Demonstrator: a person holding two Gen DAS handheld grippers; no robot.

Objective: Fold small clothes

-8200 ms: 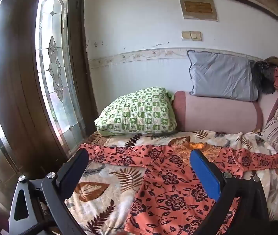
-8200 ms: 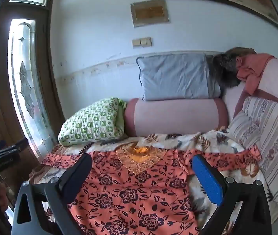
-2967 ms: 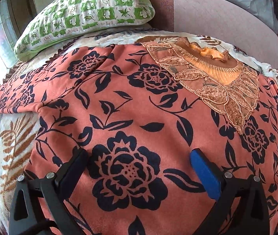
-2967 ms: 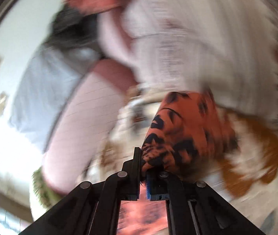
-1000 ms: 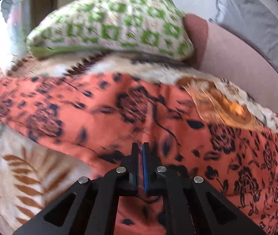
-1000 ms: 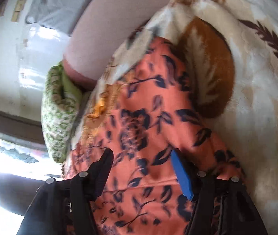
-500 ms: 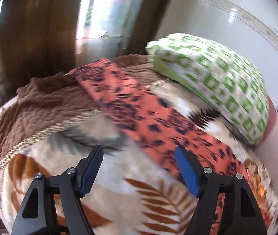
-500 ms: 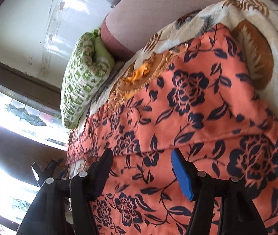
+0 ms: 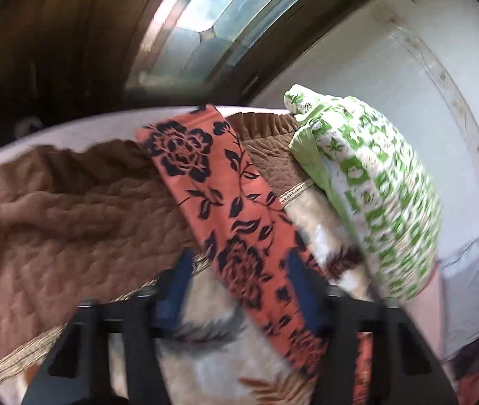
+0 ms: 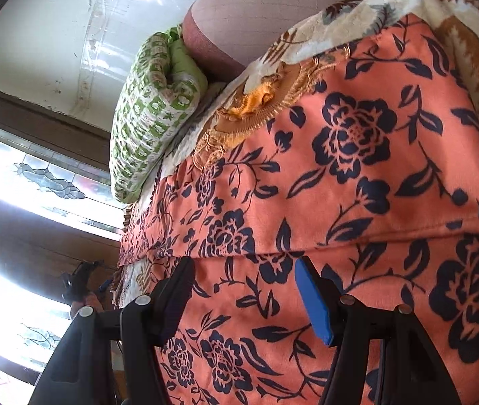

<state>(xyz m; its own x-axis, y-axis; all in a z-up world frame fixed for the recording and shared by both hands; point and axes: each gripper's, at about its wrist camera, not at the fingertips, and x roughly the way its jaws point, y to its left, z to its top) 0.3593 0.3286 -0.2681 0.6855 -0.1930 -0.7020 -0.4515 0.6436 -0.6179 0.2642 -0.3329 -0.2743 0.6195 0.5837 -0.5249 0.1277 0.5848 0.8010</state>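
Inspecting scene: orange floral garment (image 10: 357, 182) lies spread flat on a leaf-print blanket (image 10: 357, 10) covering a bed or couch; which of the two cannot be told.
Garment body: right wrist view shows the main panel with dark navy roses, a gold embroidered neckline (image 10: 256, 108) toward the far end, and a fold edge running across the cloth just ahead of the fingers.
Garment sleeve: left wrist view shows one long sleeve (image 9: 225, 209) stretched out over the brown quilted border (image 9: 70, 209) of the blanket, its cuff end toward the window.
Left gripper (image 9: 239, 290): jaws apart, one on each side of the sleeve, close above it; the view is motion-blurred, so contact with the cloth cannot be confirmed.
Right gripper (image 10: 242, 297): jaws apart, low over the garment body near the fold edge, nothing between them; contact with the cloth cannot be told.
Left gripper, seen from right wrist view: small and dark at the bed's far edge, near the window (image 10: 82, 281).
Surroundings: green-and-white checked pillow (image 9: 374, 195) beside the sleeve; pink bolster (image 10: 256, 10) behind the pillow; stained-glass window (image 9: 205, 17) in a dark wooden frame; white wall (image 10: 53, 33).
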